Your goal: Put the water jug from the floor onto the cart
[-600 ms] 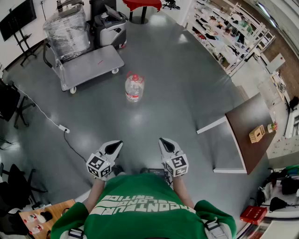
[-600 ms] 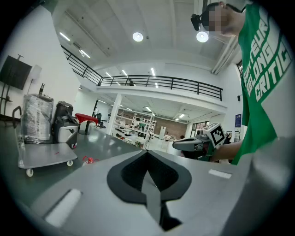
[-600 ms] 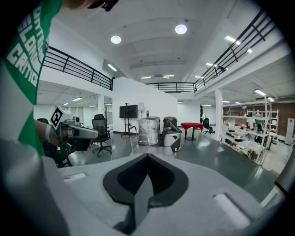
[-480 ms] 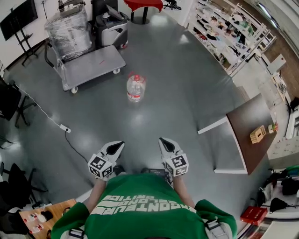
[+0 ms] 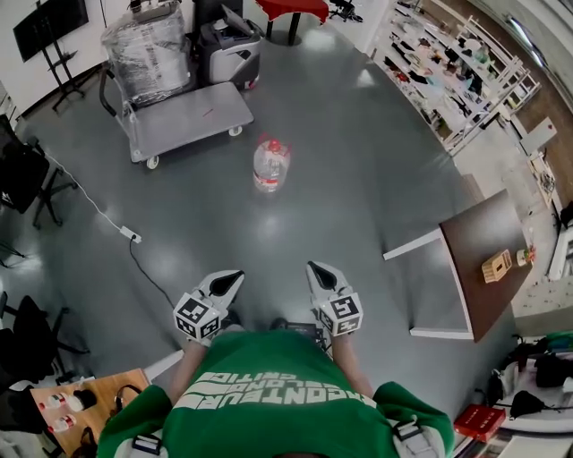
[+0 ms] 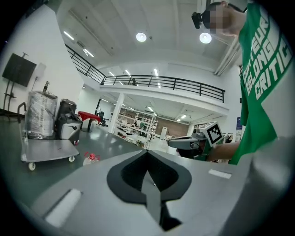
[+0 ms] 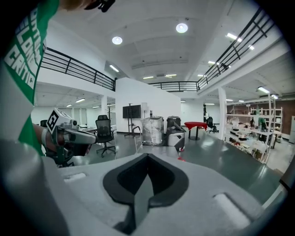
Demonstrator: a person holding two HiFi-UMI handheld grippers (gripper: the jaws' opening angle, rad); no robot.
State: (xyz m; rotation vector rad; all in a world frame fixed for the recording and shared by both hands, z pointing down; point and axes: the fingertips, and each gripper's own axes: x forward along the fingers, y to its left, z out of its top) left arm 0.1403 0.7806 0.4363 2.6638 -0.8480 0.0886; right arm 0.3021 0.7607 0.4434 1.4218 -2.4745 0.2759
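A clear water jug with a red cap and handle stands upright on the grey floor, well ahead of both grippers. Behind it to the left is the flat grey cart, its deck bare at the near end and a plastic-wrapped load by the handle. My left gripper and right gripper are held side by side close to the person's body, both shut and empty. In the left gripper view the jug and cart show far off beyond the shut jaws. In the right gripper view only the jug's red top peeks over the jaws.
A cable with a power strip runs across the floor at left. A brown table stands at right, shelving at the far right, a grey machine and a red table behind the cart. Office chairs stand at left.
The jug and cart have shifted a little to the right and down in the head view as the view moved. Both grippers keep their places near the body, still shut.
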